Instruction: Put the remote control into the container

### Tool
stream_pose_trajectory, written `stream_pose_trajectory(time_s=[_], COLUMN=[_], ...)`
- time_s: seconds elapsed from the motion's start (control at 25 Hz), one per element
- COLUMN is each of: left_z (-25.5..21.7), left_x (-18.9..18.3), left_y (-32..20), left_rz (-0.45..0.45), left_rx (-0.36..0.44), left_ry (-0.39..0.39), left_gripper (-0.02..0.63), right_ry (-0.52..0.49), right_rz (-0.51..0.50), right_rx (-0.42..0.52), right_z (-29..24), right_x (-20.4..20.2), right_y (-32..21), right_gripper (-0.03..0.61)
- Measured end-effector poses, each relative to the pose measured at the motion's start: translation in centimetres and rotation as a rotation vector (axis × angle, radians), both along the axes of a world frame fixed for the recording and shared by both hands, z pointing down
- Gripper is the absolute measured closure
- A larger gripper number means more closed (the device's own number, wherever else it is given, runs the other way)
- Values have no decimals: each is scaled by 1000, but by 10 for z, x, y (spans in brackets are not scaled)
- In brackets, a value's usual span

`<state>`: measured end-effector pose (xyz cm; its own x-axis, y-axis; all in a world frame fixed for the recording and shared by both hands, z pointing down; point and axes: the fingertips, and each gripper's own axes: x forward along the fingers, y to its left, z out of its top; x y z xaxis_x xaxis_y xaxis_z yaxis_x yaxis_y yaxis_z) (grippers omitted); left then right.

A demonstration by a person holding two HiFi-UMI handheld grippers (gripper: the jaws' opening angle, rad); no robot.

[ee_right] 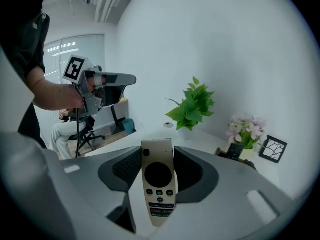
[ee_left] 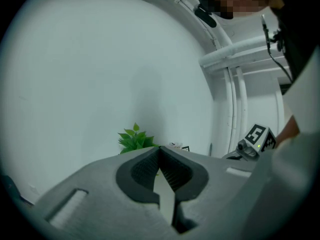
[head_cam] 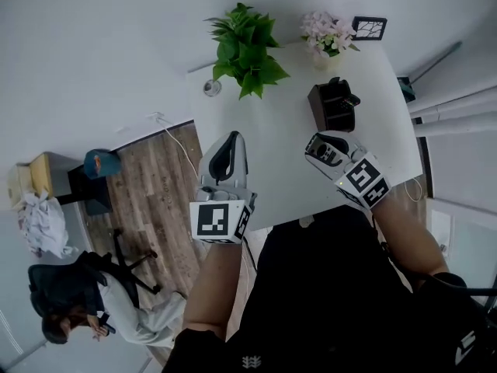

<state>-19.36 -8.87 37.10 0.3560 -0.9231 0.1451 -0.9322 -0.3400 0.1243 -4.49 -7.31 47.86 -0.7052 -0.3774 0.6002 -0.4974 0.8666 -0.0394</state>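
Remote control [ee_right: 159, 184] clamped in right gripper [ee_right: 158, 153]; indistinct from head view.

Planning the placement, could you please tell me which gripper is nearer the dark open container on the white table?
Right. The right gripper, holding the beige remote, is just before the container; the left gripper farther left.

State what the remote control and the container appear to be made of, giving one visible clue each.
Remote control: probably plastic, pale gold satin body, dark round pad, small moulded buttons. Container: dark, matte, stiff divided walls; plastic or leatherette, too small to tell.
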Motion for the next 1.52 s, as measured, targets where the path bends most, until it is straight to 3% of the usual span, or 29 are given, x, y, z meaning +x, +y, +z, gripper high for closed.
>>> stream_pose_trajectory(time_s=[0.48, 0.8, 1.12, 1.52], left_z=[-31, -23, -20, -13], left_x=[62, 71, 72, 72], left_y=[-44, -57, -67, -72], left_rz=[57, 29, 3, 9], left_rx=[39, 8, -8, -31], left_ry=[-31, -42, -66, -100], left_gripper=[612, 612, 612, 612], right_ry=[-117, -231, -277, -350], right_rz=[127, 197, 186, 207], right_rx=[77, 75, 61, 112], right_z=[-39, -39, -27, -24], right_x=[60, 83, 79, 79], right_y=[-46, -83, -98, -107], right_gripper=[373, 371, 370, 368])
